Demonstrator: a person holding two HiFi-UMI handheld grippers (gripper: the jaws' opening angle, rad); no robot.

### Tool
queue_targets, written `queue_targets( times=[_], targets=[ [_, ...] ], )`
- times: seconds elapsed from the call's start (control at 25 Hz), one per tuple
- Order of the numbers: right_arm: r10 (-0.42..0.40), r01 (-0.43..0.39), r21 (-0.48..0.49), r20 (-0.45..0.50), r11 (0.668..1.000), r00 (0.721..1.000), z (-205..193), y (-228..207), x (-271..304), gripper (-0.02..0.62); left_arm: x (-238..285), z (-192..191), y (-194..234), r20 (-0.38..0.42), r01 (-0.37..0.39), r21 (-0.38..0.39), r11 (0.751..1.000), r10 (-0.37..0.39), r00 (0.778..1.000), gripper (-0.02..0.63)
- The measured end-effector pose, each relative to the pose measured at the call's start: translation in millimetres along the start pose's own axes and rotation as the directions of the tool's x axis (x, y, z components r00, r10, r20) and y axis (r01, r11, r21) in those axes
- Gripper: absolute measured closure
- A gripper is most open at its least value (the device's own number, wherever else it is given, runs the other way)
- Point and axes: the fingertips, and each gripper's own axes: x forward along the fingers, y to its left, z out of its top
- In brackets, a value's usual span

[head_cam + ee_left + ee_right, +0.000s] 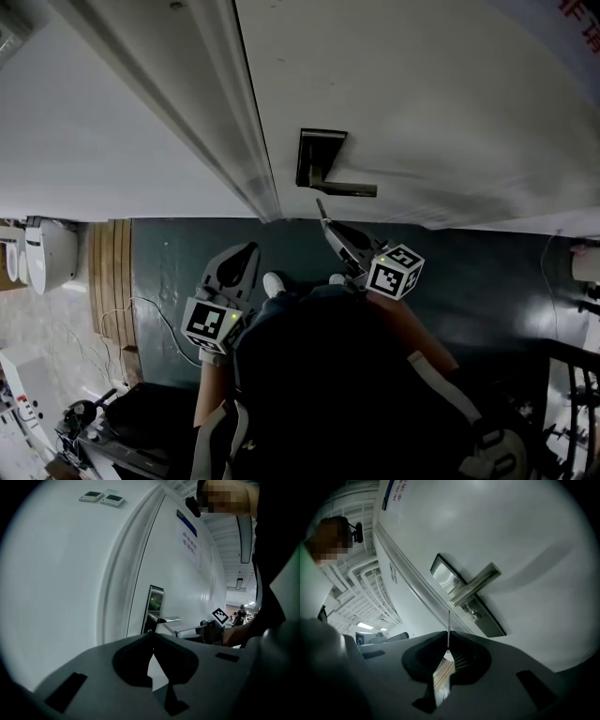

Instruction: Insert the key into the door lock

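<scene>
Holding the key (pixel 449 626) is my right gripper (pixel 448 642), its jaws pressed together on the key's broad end so that the thin blade sticks out ahead, seen edge-on in the right gripper view. The blade points up toward the lock plate (pixel 489 624) on the white door (pixel 441 84). Its tip sits just below the root of the lever handle (pixel 479 583), and I cannot tell whether it touches the metal there. The keyhole (pixel 475 613) is a small round cylinder on the plate under the lever, and from the right gripper view it lies off to one side of the blade tip, near but not in line with it. I judge the pick-up and the approach to be done: the key is firmly in my grip and close to the lock. The insertion itself is not done, since no part of the blade is in the slot. What remains, as I read it, is to shift the tip across to the keyhole, match the blade's edge to the slot, then push it straight in. My left gripper (pixel 151 637) has its jaws brought together at the tips with nothing between them. In the head view it hangs low beside my body, well away from the lock, and takes no part here.
</scene>
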Motion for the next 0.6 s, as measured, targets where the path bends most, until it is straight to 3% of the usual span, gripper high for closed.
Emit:
queue_targets(
  times=[0.32, 0.6],
  targets=[
    [-0.062, 0.052, 0.126, 0.073, 0.991, 0.995, -10, -13, 22, 0.561, 0, -3, 21, -0.030, 0.090, 0.021, 0.996, -0.090, 0.996, 0.598],
    [-0.090, 0.033, 0.320, 0.163, 0.947, 0.983, -14, -26, 36, 0.561, -4, -11, 31, -0.067, 0.145, 0.032, 0.989, -0.143, 0.987, 0.598]
  ],
)
